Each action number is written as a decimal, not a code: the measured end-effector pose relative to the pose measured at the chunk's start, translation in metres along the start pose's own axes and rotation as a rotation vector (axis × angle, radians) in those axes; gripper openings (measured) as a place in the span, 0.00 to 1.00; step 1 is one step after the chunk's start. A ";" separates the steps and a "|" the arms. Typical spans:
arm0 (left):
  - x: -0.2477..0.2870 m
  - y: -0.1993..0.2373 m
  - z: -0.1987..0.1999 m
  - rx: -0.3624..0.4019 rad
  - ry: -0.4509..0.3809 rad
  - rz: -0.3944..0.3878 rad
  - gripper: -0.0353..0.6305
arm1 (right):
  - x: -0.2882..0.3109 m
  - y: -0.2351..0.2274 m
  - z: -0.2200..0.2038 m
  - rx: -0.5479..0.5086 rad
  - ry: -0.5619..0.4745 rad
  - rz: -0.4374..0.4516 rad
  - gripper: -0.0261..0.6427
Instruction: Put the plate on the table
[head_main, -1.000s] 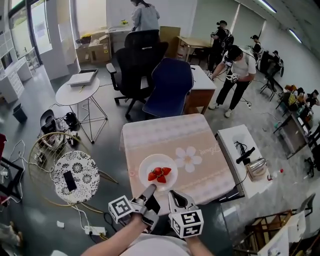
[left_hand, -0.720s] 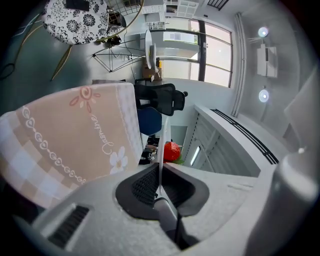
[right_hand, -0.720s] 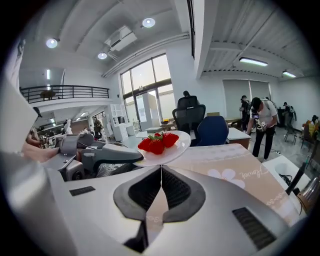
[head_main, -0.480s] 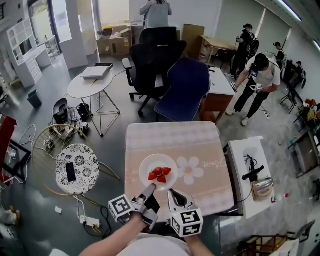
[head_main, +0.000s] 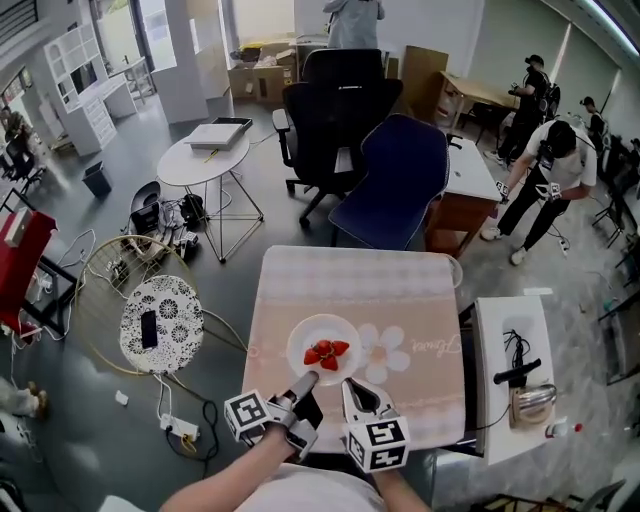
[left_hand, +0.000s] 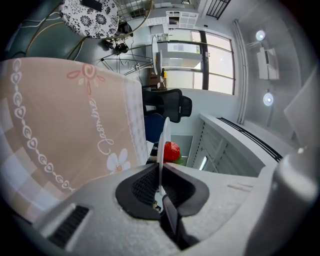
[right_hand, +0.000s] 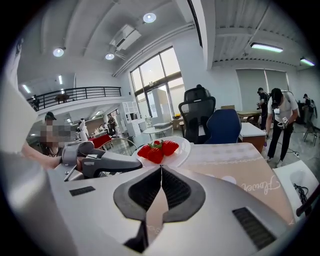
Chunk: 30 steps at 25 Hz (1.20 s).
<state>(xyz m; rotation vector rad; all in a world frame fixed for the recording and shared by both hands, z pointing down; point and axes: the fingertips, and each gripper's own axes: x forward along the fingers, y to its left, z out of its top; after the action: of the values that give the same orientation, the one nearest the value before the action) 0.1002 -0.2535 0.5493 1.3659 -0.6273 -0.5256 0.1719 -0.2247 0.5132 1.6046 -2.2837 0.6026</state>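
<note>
Standing nearby, I see the small round white plate (head_main: 322, 326), loaded with a few red strawberries (head_main: 327, 352), over the near part of the worktop (head_main: 400, 285) with its pinkish flower-print cloth. The left gripper (head_main: 308, 379) pinches its near rim, jaws closed tight on the thin edge, while the right gripper (head_main: 350, 386) sits just beside, jaws pressed together on nothing. The plate looks stiff, hard and breakable, and probably slick under the pads. A hold on one side of the rim lets it tip, so the loose fruit could roll; it wants keeping level and setting down gently. Whether its underside already touches the cloth I cannot tell, since the left gripper view shows it only edge-on, and both grippers hide the worktop's near edge
</note>
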 end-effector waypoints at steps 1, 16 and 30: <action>0.002 0.003 0.000 0.000 -0.006 0.002 0.08 | 0.001 -0.003 -0.001 0.002 0.002 0.009 0.05; 0.044 0.051 -0.005 -0.006 -0.044 0.064 0.08 | 0.019 -0.047 -0.026 0.021 0.060 0.080 0.05; 0.070 0.104 -0.003 0.031 -0.042 0.151 0.08 | 0.043 -0.064 -0.049 0.030 0.118 0.105 0.05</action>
<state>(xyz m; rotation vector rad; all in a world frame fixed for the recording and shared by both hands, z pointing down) 0.1516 -0.2846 0.6592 1.3268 -0.7689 -0.4249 0.2174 -0.2550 0.5867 1.4284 -2.2933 0.7392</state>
